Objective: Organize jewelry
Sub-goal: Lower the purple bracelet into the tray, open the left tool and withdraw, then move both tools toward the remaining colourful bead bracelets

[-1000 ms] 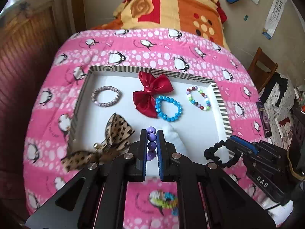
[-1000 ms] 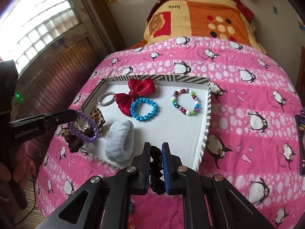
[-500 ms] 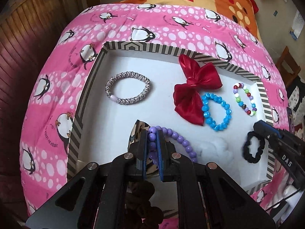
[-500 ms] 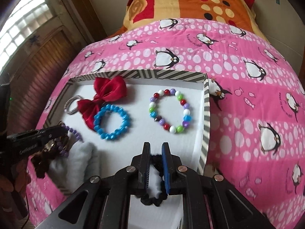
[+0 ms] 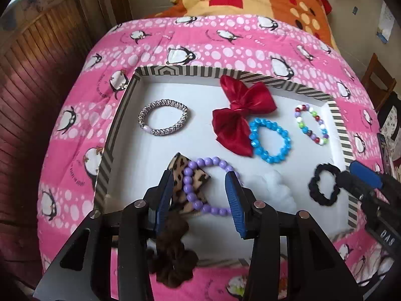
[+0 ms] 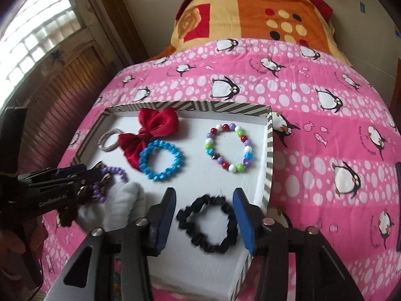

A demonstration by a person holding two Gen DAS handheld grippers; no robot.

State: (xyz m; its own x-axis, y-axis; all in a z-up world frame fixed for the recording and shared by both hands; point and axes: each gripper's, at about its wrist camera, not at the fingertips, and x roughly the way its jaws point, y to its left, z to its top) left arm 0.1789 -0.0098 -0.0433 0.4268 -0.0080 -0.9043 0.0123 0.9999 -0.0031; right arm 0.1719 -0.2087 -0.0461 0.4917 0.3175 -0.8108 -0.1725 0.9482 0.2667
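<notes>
Holding bracelets, bows (scrunchies too), the striped tray sits on bedspread

You face a bed covered in a pink penguin-print quilt, with an orange and red blanket folded at its far end. Daylight enters a window on your left above brown wood panelling; a wooden chair stands on your right by a pale wall.
</notes>
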